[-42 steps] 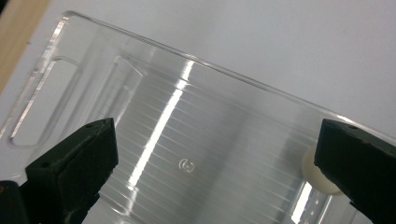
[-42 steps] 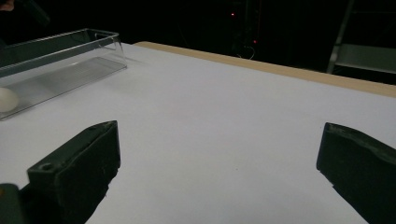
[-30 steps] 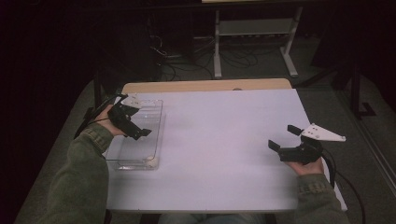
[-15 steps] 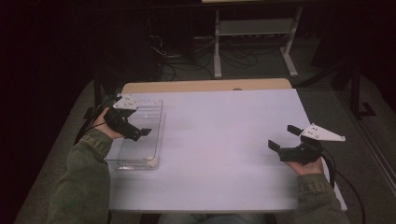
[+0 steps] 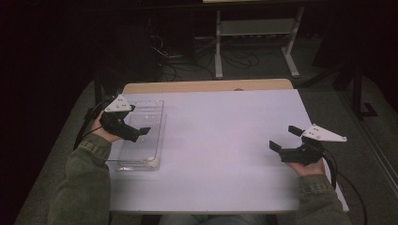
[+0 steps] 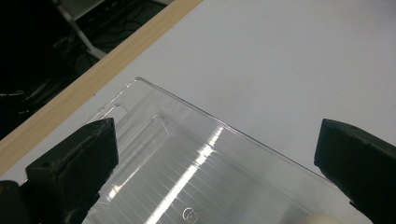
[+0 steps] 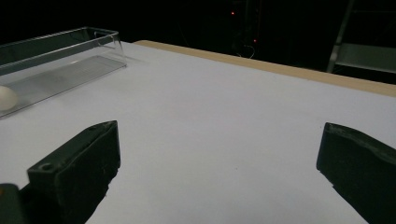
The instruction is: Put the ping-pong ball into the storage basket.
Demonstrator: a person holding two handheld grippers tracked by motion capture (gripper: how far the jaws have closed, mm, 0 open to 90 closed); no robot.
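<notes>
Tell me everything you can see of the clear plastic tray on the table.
The clear plastic tray is a long, shallow rectangular container of transparent, glossy material with a flat rim, low walls and rounded corners. It lies flat on the white table near its left edge, long side pointing away from the person. A small whitish object rests inside at its near end. The left tongs hover open above it; contact cannot be told.

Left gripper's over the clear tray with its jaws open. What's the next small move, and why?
Probably draw the left gripper back toward the tray's near end and lower it. Its jaws stand wide open, holding nothing, over the clear tray, and the small white ball lies in the near corner, at the lower edge of the left gripper view.
</notes>
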